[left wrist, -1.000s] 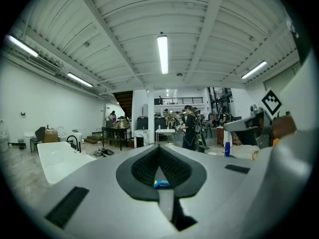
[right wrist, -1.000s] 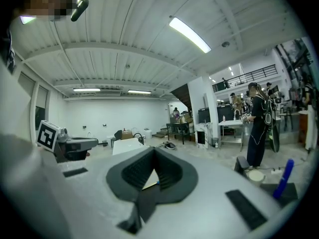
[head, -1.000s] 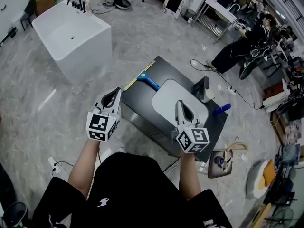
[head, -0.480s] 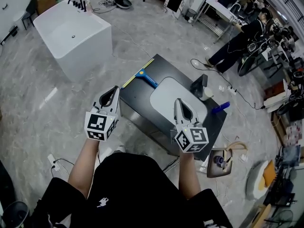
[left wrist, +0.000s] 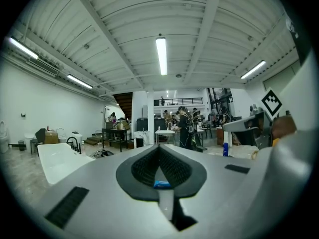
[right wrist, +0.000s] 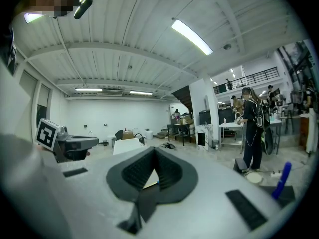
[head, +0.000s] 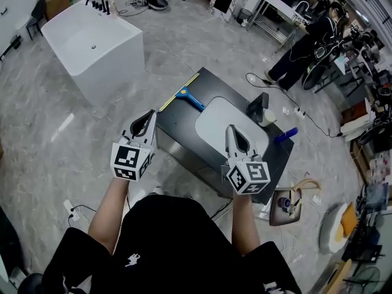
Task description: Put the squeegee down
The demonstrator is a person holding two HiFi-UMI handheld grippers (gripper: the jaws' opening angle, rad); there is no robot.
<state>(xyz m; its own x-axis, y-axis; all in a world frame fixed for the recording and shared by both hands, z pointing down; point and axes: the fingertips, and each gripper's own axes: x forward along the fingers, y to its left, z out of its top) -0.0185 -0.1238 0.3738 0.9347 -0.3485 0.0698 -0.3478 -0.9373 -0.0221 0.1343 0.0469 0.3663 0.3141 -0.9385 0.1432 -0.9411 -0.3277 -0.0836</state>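
Observation:
The squeegee (head: 187, 98), with a blue handle and a long yellow-edged blade, lies flat on the far left corner of the black table (head: 184, 136). Neither gripper touches it. My left gripper (head: 147, 119) hovers over the table's near left edge, short of the squeegee, with its jaws shut and nothing between them. My right gripper (head: 233, 133) is held over the near part of the table, also shut and empty. In the left gripper view (left wrist: 159, 151) and the right gripper view (right wrist: 153, 153) the dark fingers meet at their tips.
A pale oval panel (head: 229, 124) lies in the middle of the table. A dark stand (head: 258, 109) and a blue bottle (head: 285, 136) are at its far right. A white bathtub (head: 92, 45) stands at the left. A person (head: 306, 51) works at the back right. Cables cross the floor.
Both grippers have stayed where they were, shut. The squeegee has not moved. Only the person at the back right has shifted a little.

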